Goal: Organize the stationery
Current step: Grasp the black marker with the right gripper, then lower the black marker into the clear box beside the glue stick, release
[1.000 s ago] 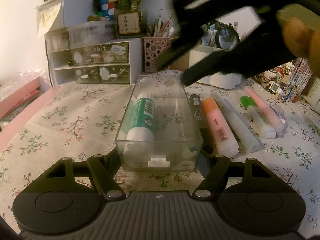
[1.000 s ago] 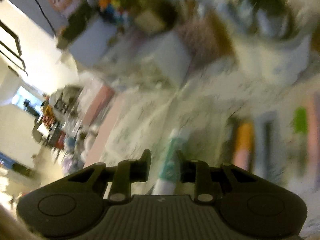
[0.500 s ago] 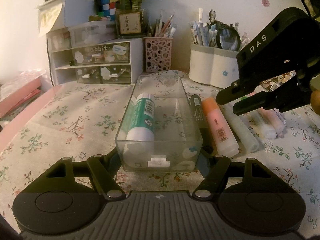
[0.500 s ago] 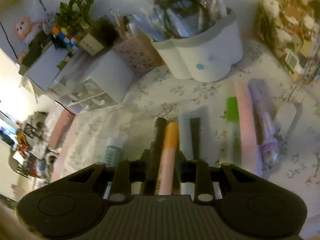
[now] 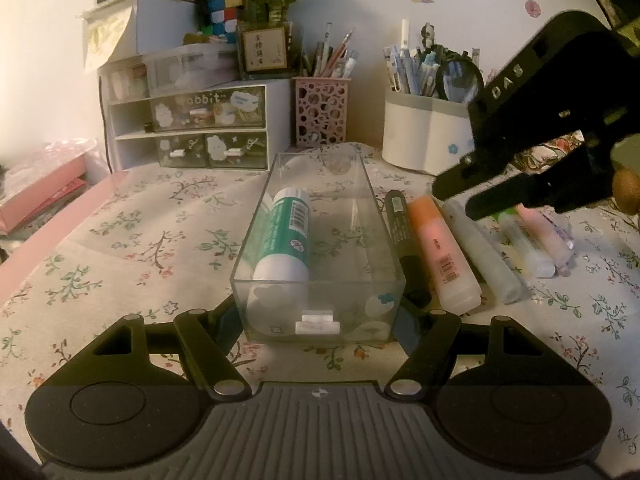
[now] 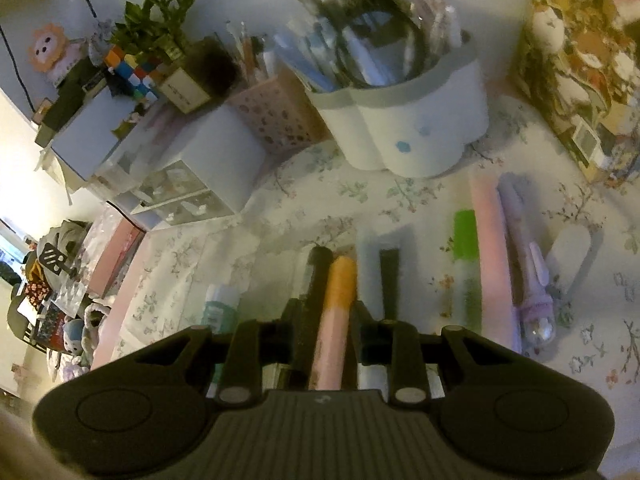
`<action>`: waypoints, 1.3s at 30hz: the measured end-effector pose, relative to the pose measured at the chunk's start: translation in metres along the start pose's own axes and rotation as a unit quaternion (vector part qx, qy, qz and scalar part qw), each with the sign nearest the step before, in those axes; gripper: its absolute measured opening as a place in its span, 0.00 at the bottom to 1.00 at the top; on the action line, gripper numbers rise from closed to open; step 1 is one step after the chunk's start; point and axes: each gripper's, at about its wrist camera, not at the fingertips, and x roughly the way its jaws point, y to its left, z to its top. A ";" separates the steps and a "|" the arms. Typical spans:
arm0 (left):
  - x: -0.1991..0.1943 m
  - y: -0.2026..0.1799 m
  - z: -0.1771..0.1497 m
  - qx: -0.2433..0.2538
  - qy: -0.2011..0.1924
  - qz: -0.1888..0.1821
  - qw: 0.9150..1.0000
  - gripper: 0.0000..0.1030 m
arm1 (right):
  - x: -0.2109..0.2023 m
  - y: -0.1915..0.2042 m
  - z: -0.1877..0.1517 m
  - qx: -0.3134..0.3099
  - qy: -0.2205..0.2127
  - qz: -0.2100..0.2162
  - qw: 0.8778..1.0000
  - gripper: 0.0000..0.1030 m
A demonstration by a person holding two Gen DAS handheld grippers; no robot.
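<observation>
One second ago the right claw (image 6: 326, 320) is over the clear box (image 5: 320, 322), in a blurry rush; now it hangs over the row of pens on the flowery cloth (image 5: 120, 240). It sits right above the black pen (image 5: 402, 232) and the orange pen (image 5: 440, 248). Its two fingers are a little way apart and pinch nothing. I think this means one drop is done and the next pen is about to be picked, most likely the black or the orange one.

The left claw (image 5: 320, 312) does not move. Its fingers press on both sides of the box, at the near end, and keep it steady on the cloth.

Now the count. One box. One glue stick (image 5: 286, 236), lying inside the box along its left wall. Six pens outside, side by side just to the right of the box: one black, one orange, one white (image 5: 484, 256), one green (image 5: 528, 252), one pink (image 5: 548, 236), one purple (image 6: 524, 264). One small white piece (image 6: 568, 252) lies past the purple pen; I cannot tell what it is
</observation>
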 end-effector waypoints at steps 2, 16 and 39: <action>0.000 -0.001 0.000 0.000 -0.001 0.001 1.000 0.70 | 0.001 0.004 0.001 -0.009 0.000 -0.001 1.000 0.23; -0.001 0.004 -0.002 0.001 -0.006 0.003 1.000 0.70 | 0.058 0.043 0.004 -0.097 0.065 -0.042 0.992 0.19; -0.002 0.004 -0.003 0.001 -0.009 0.003 1.000 0.70 | -0.016 0.046 0.013 -0.054 -0.053 0.035 0.997 0.15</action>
